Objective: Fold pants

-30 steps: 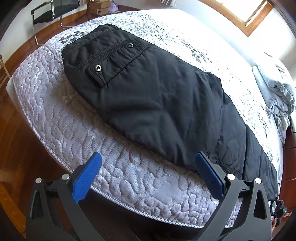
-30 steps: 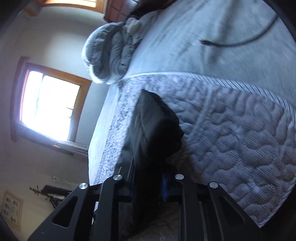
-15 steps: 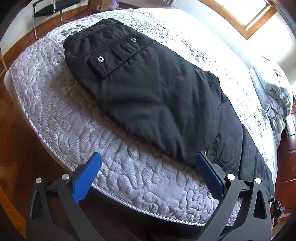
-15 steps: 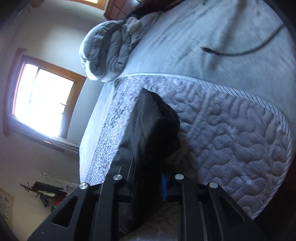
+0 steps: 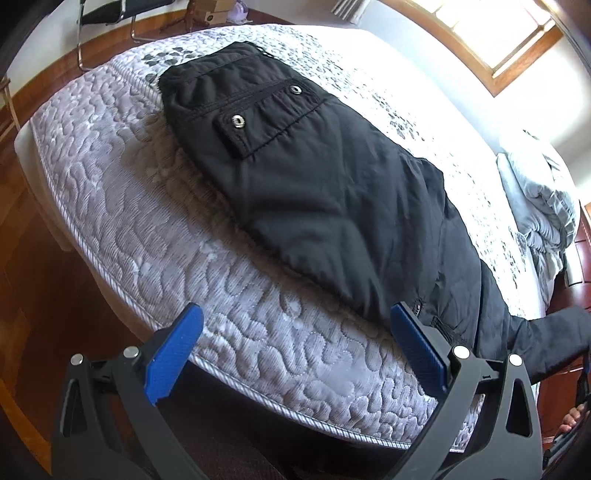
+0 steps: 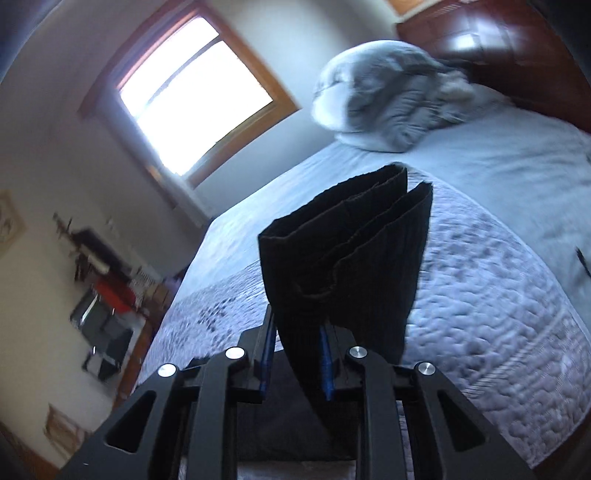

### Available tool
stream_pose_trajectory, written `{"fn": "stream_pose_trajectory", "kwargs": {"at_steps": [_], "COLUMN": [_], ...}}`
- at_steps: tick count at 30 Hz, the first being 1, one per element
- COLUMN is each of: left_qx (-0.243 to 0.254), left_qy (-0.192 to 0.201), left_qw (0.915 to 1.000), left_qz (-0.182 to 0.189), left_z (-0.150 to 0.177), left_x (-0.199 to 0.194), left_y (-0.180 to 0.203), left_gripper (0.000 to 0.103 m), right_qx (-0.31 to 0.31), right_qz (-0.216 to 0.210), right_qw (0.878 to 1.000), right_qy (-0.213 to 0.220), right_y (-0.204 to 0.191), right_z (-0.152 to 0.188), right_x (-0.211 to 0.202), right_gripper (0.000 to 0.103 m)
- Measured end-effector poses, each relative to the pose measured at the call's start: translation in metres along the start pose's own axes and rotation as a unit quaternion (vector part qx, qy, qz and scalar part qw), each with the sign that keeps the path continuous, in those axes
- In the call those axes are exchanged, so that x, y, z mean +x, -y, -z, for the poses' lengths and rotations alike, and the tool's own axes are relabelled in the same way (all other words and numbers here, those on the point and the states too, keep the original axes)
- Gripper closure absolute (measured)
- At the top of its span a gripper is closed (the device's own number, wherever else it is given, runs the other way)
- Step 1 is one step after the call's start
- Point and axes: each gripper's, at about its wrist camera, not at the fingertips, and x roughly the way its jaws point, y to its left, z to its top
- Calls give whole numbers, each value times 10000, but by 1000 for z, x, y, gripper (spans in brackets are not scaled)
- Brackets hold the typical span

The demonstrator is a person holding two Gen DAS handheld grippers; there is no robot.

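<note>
Black pants (image 5: 332,192) lie lengthwise along the near edge of the quilted mattress (image 5: 155,236), waistband and snap pocket at the far left, legs running right. My left gripper (image 5: 295,350) is open and empty, hovering at the mattress edge just short of the pants' near side. My right gripper (image 6: 297,354) is shut on the leg ends of the pants (image 6: 347,251). It holds the stacked hems lifted above the bed, their cuff edges pointing up and away.
A bunched grey duvet (image 6: 391,107) lies at the head of the bed by a dark wooden headboard (image 6: 491,40). A window (image 6: 192,99) is on the far wall. Wooden floor (image 5: 22,280) and a chair (image 5: 110,14) lie beyond the mattress's left end.
My right gripper has lifted and swung the leg ends up off the mattress; its view rotated sharply. My left gripper drifted slightly, with the pants now further right in its view.
</note>
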Motion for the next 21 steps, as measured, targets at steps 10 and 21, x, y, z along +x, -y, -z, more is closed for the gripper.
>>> {"fn": "stream_pose_trajectory", "kwargs": {"at_steps": [10, 21], "left_qx": [-290, -458], "left_qy": [73, 15], "left_qw": [9995, 9989], "left_qz": [-42, -129], "left_z": [1, 3], "left_x": [-4, -2], "left_y": [-27, -44], "left_gripper": [3, 3], "right_qx": [-1011, -118], "right_qz": [-760, -780], "right_qw": [9851, 9648], "right_qy": [-1168, -2509], "right_y": [-90, -69], "right_z": [58, 137], "right_x": [75, 145], "right_gripper": [99, 61]}}
